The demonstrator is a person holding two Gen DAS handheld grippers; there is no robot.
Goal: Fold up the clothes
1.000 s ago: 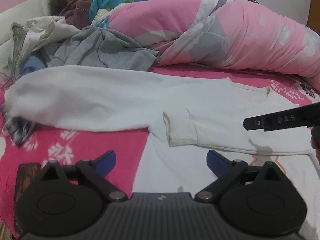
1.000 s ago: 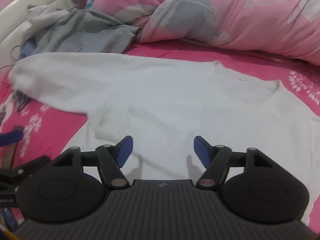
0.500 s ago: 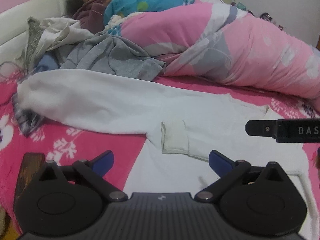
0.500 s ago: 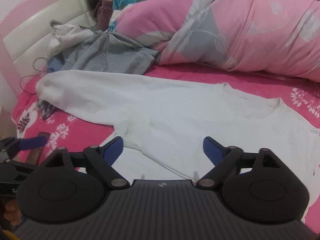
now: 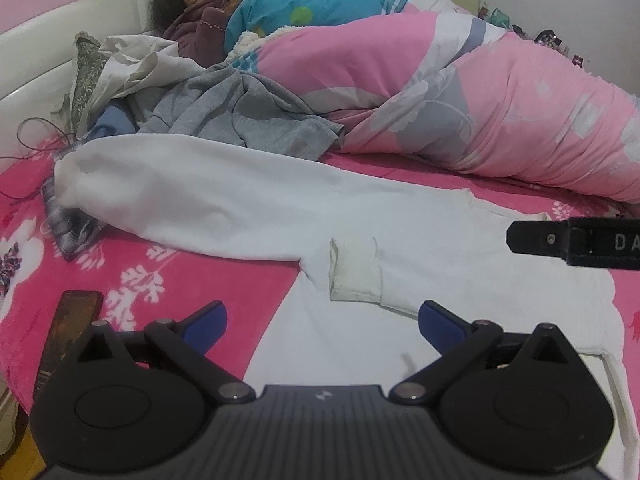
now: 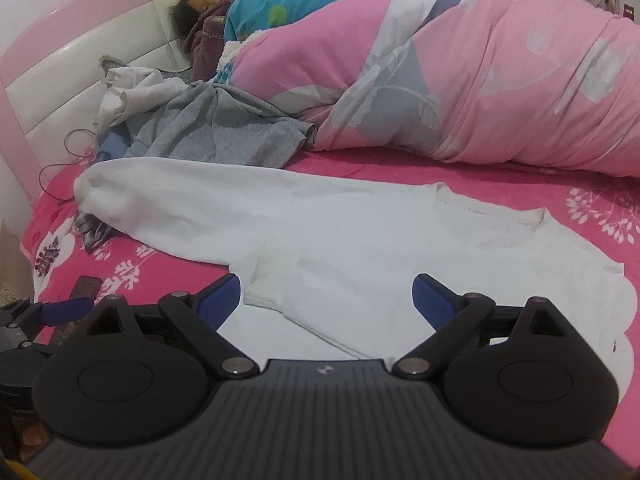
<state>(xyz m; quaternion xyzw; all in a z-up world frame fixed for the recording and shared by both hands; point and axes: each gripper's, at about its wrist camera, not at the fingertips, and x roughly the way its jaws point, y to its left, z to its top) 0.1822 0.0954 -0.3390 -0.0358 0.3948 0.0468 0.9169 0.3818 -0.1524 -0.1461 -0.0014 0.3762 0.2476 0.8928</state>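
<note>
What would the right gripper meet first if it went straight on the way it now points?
Probably the white long-sleeved top spread on the bed: the open right gripper points down at its body, beside the folded-in cuff. Nothing stands between.

left tool: jaws wide, empty, tilted down | right tool: just opened wide, apparently empty

White sweatshirt lies spread on the pink bedsheet, one sleeve folded in.

A bulky pink quilt lies along the pink floral bedsheet; a person lies beneath a blue blanket
</note>
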